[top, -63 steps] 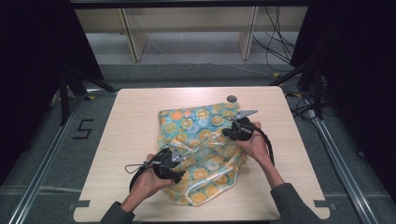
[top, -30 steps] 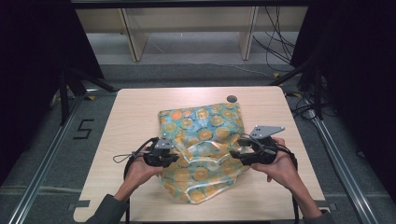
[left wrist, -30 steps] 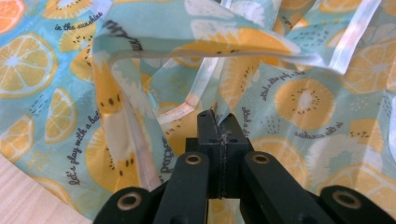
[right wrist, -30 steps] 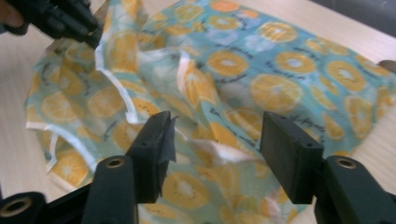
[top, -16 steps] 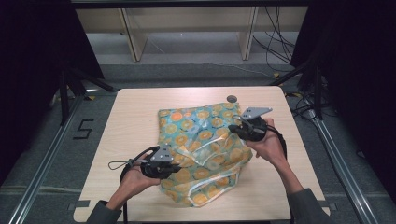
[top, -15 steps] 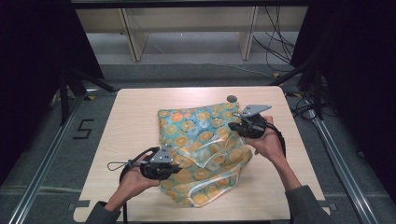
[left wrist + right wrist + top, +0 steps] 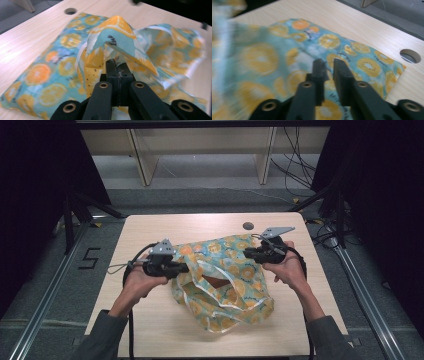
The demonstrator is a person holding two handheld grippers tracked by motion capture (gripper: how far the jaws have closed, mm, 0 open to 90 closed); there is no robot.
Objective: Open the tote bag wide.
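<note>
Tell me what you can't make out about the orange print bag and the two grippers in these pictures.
- Inside of the bag: high view, dark behind the opening's folds.
- Right gripper: right gripper view, narrow gap between the jaws; whether cloth is pinched is unclear.
- Bag's left part: right gripper view, blurred.
- Left gripper: left gripper view, bag fold covers the pinched edge.

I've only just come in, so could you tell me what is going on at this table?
A person is working an orange-print bag on the wooden table. The left hand-held gripper is shut on a raised fold of it. The right hand-held gripper, jaws slightly parted, has just been opening over the bag's far side.
</note>
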